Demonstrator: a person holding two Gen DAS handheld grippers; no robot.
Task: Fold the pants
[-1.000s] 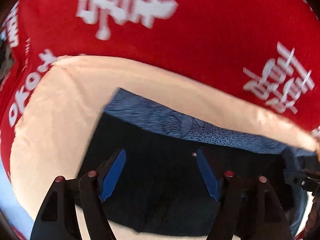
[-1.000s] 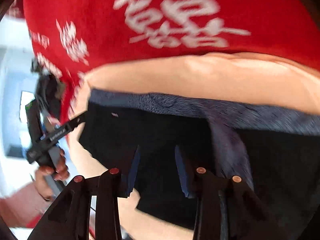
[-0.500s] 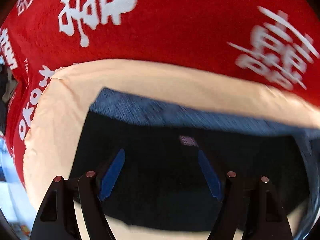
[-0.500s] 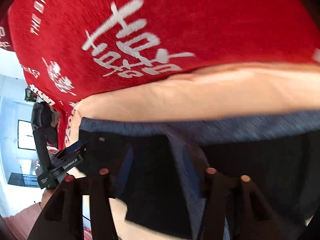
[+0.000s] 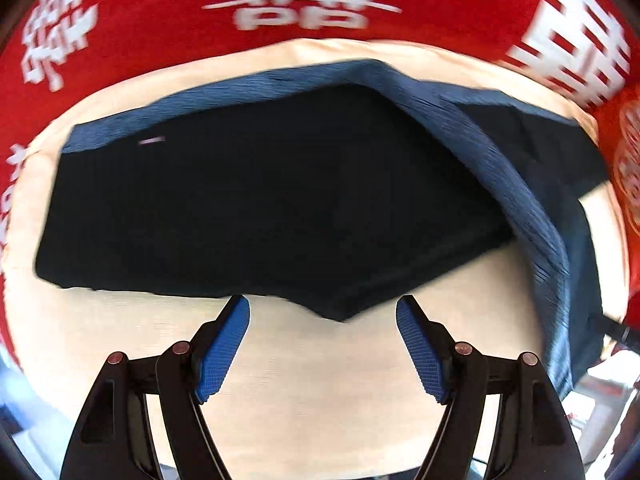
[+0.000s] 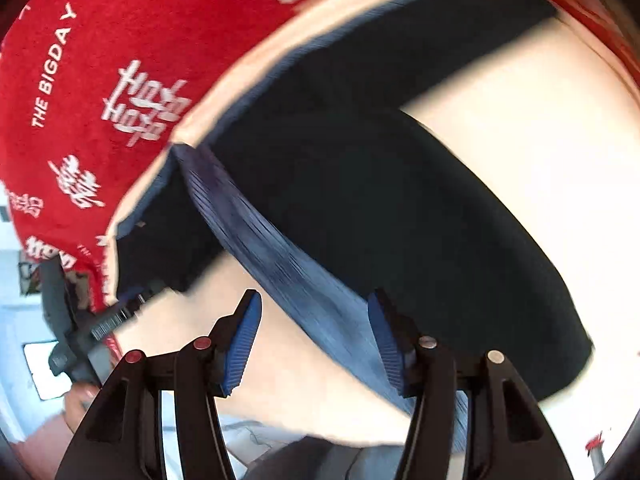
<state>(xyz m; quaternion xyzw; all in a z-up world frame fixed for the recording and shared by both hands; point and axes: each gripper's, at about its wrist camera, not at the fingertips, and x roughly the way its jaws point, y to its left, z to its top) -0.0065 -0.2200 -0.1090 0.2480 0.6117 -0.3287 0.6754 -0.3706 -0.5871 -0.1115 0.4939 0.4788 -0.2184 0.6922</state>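
Dark knit pants (image 5: 260, 208), ribbed blue waistband (image 5: 516, 184), on cream cloth (image 5: 320, 380); left claw (image 5: 323, 312), right claw (image 6: 315, 308) agape, empty.

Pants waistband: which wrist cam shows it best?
Left wrist. The waistband runs as one blue ribbed band along the top edge of the pants and down the right side, nearly all in frame. Right wrist shows only a blurred diagonal stretch, passing between the right gripper fingers, partly hidden.
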